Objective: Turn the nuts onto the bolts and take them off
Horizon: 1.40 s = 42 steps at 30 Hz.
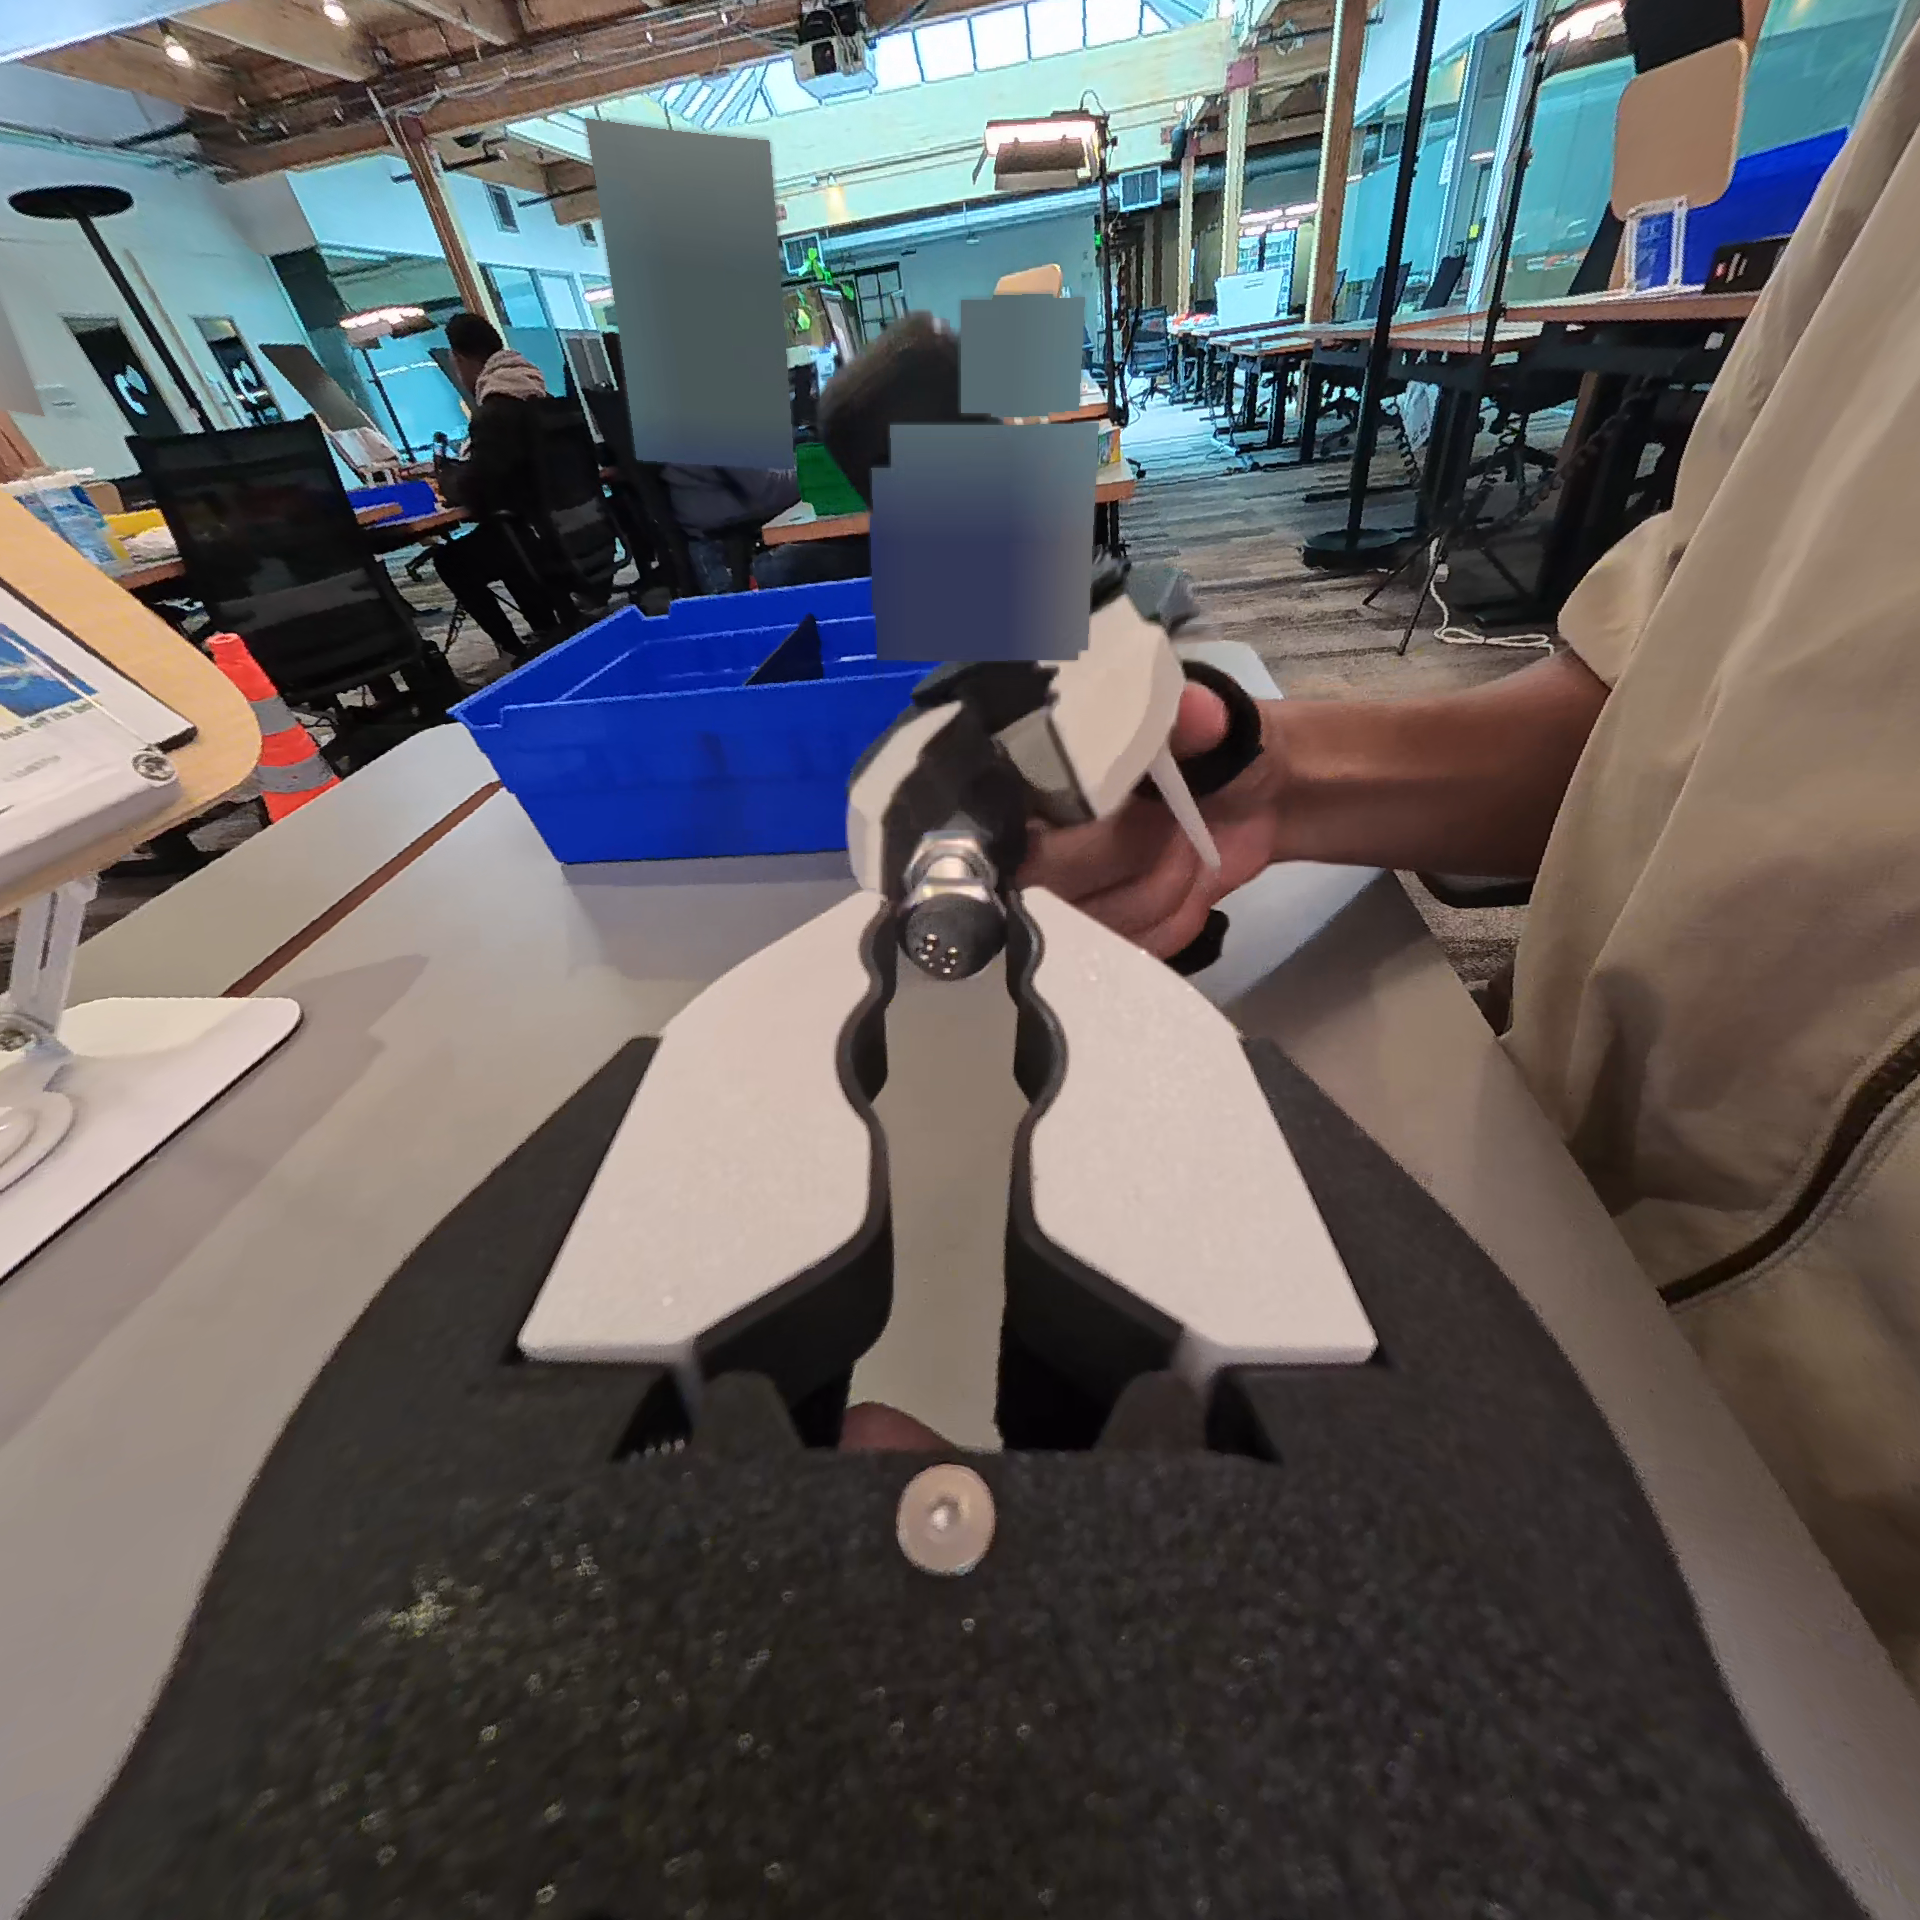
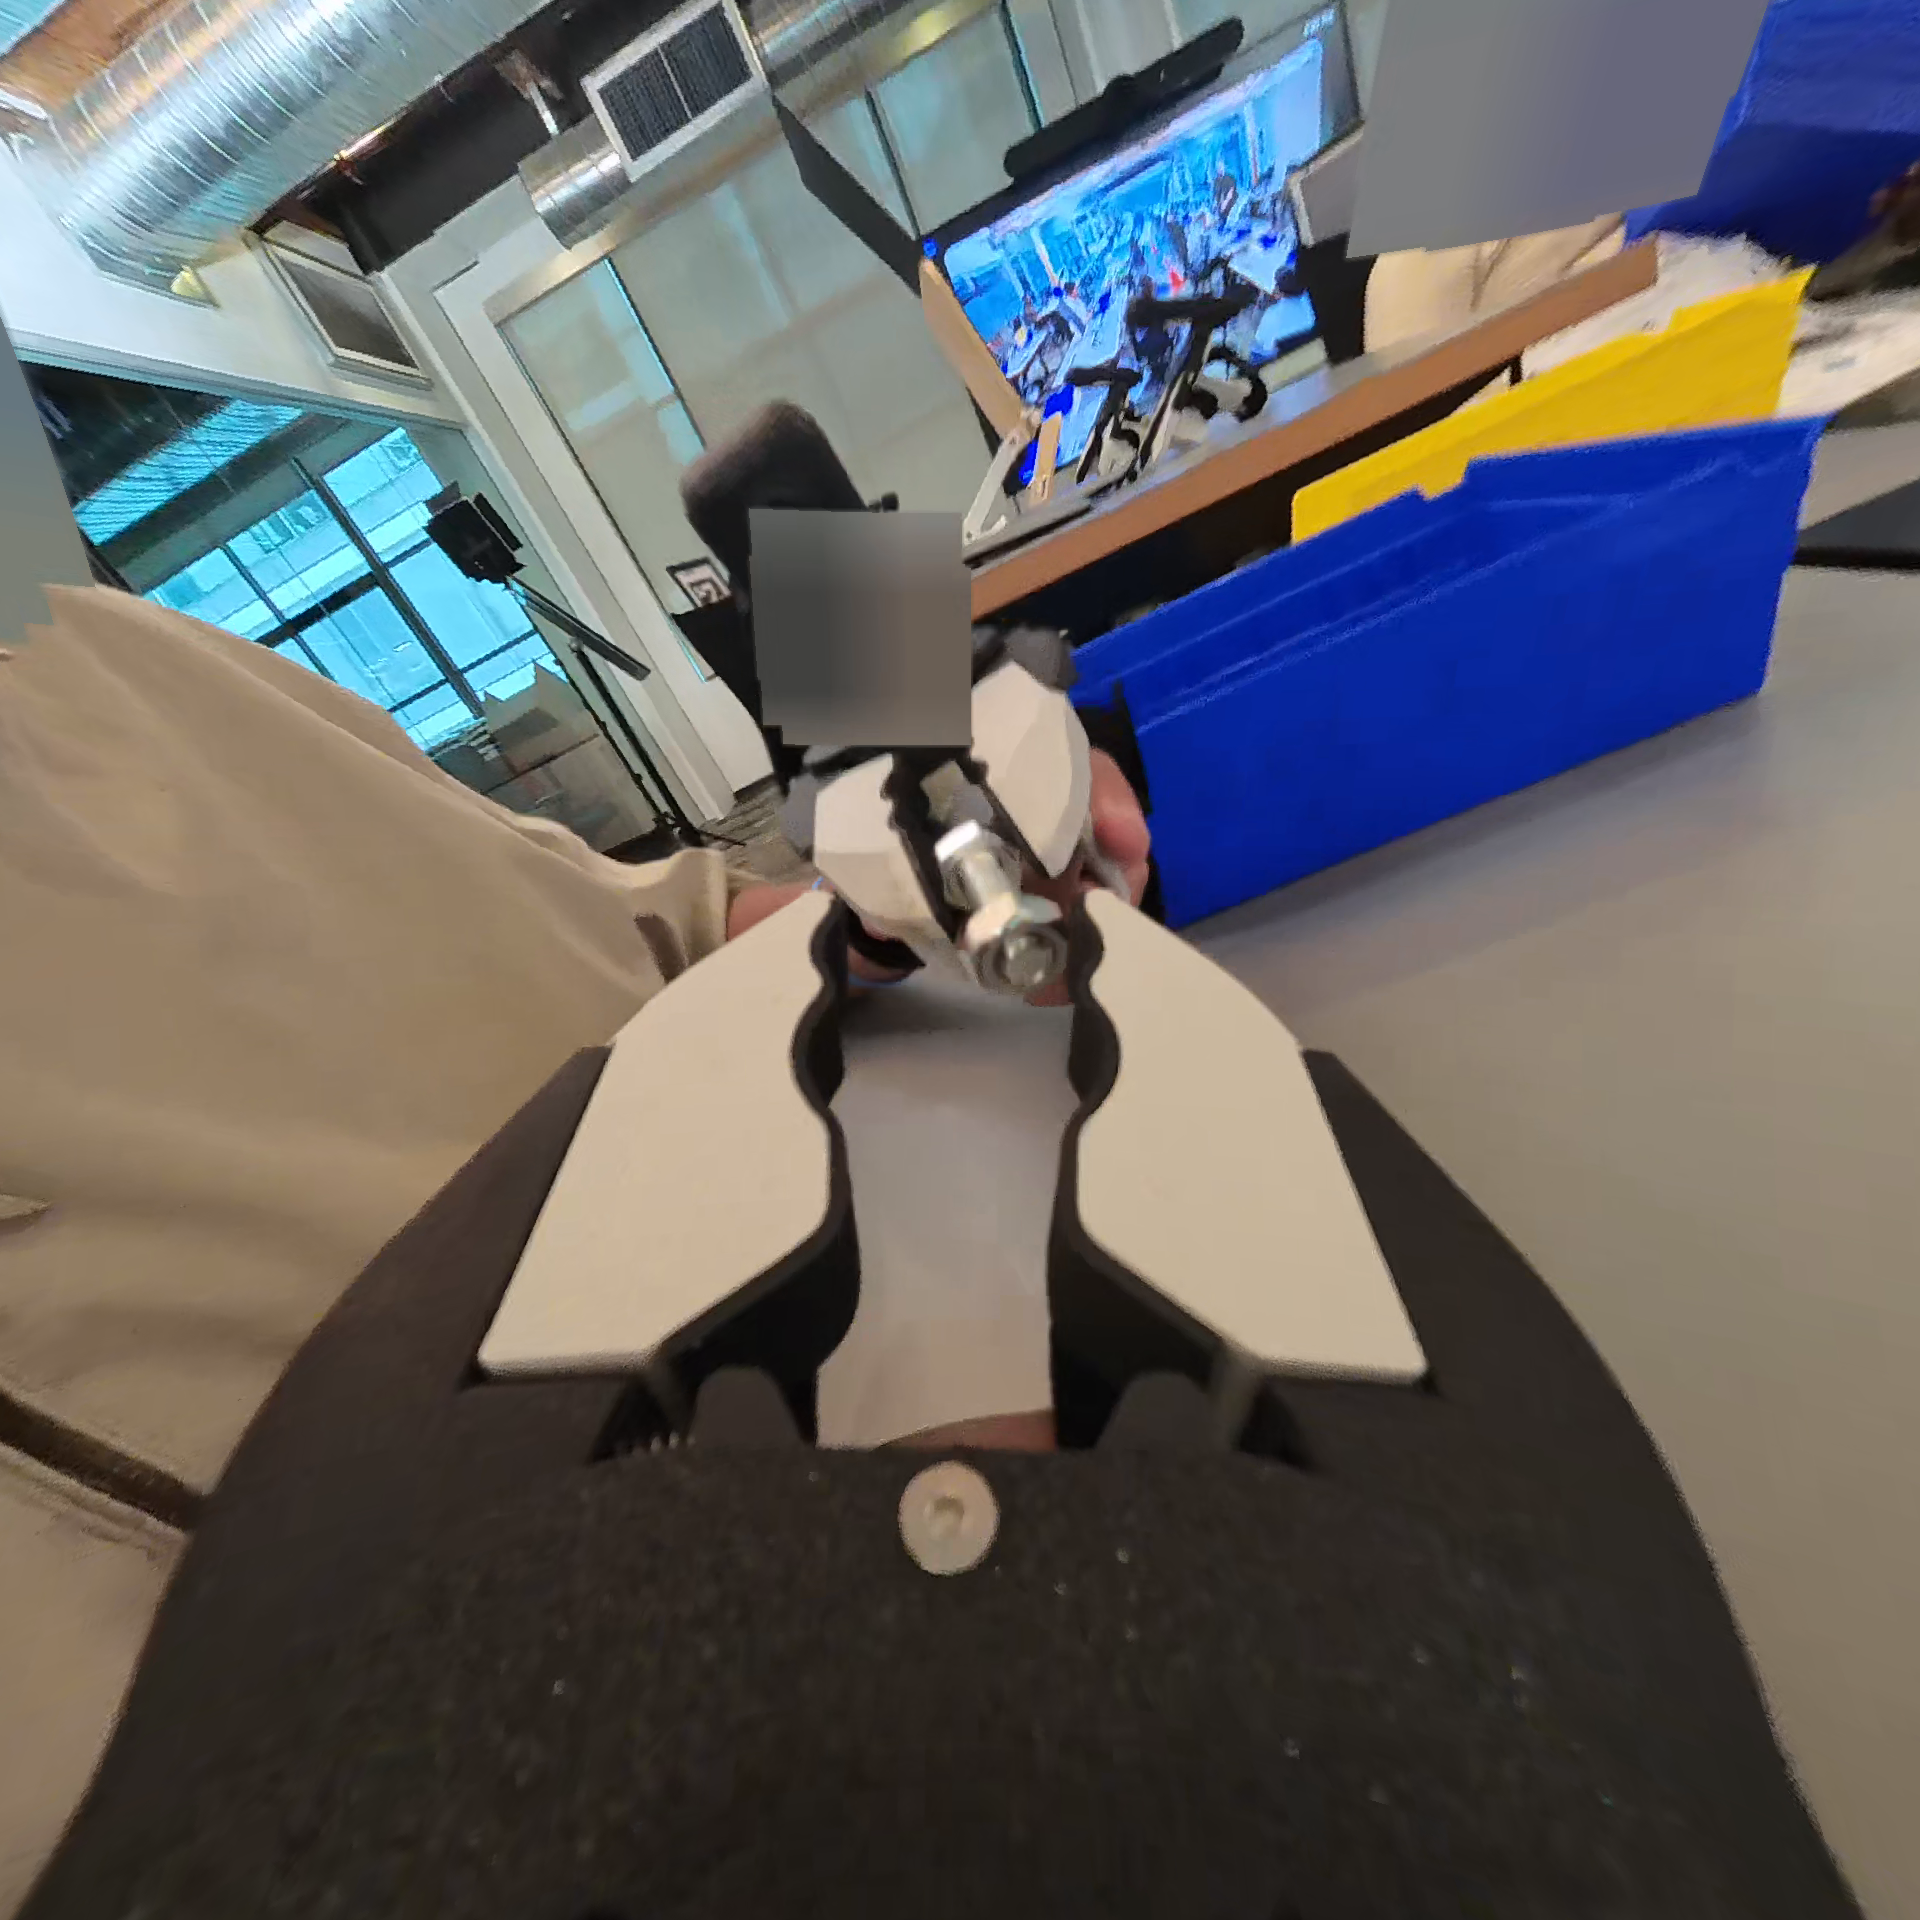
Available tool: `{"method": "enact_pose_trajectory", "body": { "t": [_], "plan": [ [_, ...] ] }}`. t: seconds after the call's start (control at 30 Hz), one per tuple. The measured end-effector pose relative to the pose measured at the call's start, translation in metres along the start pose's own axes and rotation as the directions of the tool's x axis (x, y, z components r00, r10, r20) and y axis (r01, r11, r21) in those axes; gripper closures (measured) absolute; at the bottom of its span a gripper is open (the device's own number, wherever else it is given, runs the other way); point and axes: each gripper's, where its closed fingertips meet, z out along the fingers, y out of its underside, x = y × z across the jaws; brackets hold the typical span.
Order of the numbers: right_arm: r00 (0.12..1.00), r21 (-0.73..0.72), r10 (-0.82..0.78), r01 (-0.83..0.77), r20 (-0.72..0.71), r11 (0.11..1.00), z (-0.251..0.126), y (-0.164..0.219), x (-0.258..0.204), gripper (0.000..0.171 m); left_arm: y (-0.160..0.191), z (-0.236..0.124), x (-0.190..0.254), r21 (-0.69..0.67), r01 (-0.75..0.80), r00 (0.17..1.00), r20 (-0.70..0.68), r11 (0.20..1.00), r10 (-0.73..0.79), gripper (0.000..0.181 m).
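Note:
A silver bolt is held in the air between my two grippers over the grey table (image 1: 540,966). My left gripper (image 1: 948,925) is shut on the round bolt head (image 1: 950,938). A hex nut (image 1: 951,847) sits on the shaft just behind the head. In the right wrist view the nut (image 2: 1023,951) is on the near end of the bolt shaft (image 2: 982,883). My right gripper (image 2: 956,935) stands open around the nut: the jaws are wider than the nut, which lies close to the right finger. The left gripper (image 2: 940,842) shows beyond it.
A blue bin (image 1: 665,748) stands on the table just behind the grippers; it also shows in the right wrist view (image 2: 1455,665), with a yellow bin (image 2: 1558,416) behind it. A white stand with a board (image 1: 94,727) is at the left. The person's beige sleeve (image 1: 1714,831) is at the right. Both grippers' tips are close together, under 4 cm apart.

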Motion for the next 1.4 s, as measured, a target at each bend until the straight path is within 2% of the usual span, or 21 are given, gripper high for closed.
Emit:
{"method": "enact_pose_trajectory", "body": {
  "t": [0.1,0.2,0.3,0.4,0.5,0.6,0.7,0.77,0.83,0.87,1.0,1.1,1.2,1.23,1.3,1.4],
  "plan": [
    [0.999,0.039,-0.037,0.037,-0.011,0.999,-0.007,-0.015,0.000,0.136,0.002,0.000,-0.003,-0.013,-0.012,1.000,0.018,1.000,0.012,0.162],
    [0.999,0.002,-0.002,0.002,-0.032,1.000,-0.010,-0.004,0.010,0.135,-0.002,-0.002,-0.004,0.006,0.001,1.000,0.015,1.000,-0.001,0.162],
    [0.999,-0.034,0.047,-0.046,0.008,0.998,-0.003,0.009,0.008,0.133,-0.002,-0.002,-0.004,0.007,-0.001,1.000,0.016,1.000,0.001,0.162],
    [1.000,0.010,-0.005,0.005,0.006,1.000,-0.002,-0.003,0.000,0.128,-0.001,-0.001,-0.003,0.003,-0.001,1.000,0.013,1.000,0.001,0.162],
    [0.999,0.074,-0.037,0.038,-0.015,0.997,-0.010,-0.018,0.001,0.135,0.001,-0.001,-0.004,-0.009,-0.008,1.000,0.018,1.000,0.008,0.162],
    [0.999,0.008,0.023,-0.023,-0.023,1.000,-0.006,0.000,0.011,0.130,-0.003,-0.002,-0.003,0.009,0.003,1.000,0.009,1.000,-0.003,0.162],
    [0.997,-0.025,0.062,-0.061,0.040,0.998,0.004,0.011,0.002,0.129,-0.004,-0.001,-0.002,0.012,0.003,1.000,0.006,1.000,-0.003,0.162],
    [1.000,0.030,0.005,-0.006,0.027,1.000,0.003,-0.003,-0.004,0.124,-0.001,-0.001,-0.002,0.004,-0.002,1.000,0.008,1.000,0.002,0.162],
    [0.999,0.100,-0.041,0.039,0.027,0.994,-0.004,-0.021,-0.010,0.133,0.000,-0.001,-0.003,-0.007,-0.001,1.000,0.012,1.000,0.001,0.162],
    [0.999,0.118,-0.048,0.047,0.008,0.992,-0.008,-0.027,-0.008,0.132,0.002,-0.001,-0.003,-0.016,-0.011,1.000,0.017,1.000,0.011,0.162],
    [0.999,0.024,0.012,-0.011,-0.040,1.000,-0.007,-0.003,0.010,0.129,-0.004,-0.002,-0.002,0.010,0.003,1.000,0.006,1.000,-0.003,0.162],
    [0.997,-0.024,0.078,-0.078,0.027,0.997,0.003,0.013,0.004,0.128,-0.005,-0.002,-0.001,0.013,0.001,1.000,0.006,1.000,-0.001,0.162],
    [1.000,0.050,0.009,-0.010,0.029,0.999,0.002,-0.007,-0.004,0.127,-0.003,-0.002,-0.002,0.008,0.004,1.000,0.002,1.000,-0.004,0.162],
    [0.999,0.095,-0.018,0.015,0.035,0.995,-0.002,-0.017,-0.007,0.133,-0.003,-0.002,-0.003,0.009,0.005,1.000,0.009,1.000,-0.005,0.162],
    [0.999,0.161,-0.036,0.033,0.017,0.986,-0.011,-0.030,-0.005,0.133,-0.001,-0.002,-0.003,-0.005,-0.006,1.000,0.015,1.000,0.006,0.162],
    [0.999,0.059,0.048,-0.047,-0.008,0.997,-0.008,-0.006,0.011,0.129,-0.004,-0.002,-0.003,0.013,0.005,1.000,0.009,1.000,-0.005,0.162]
  ]
}}
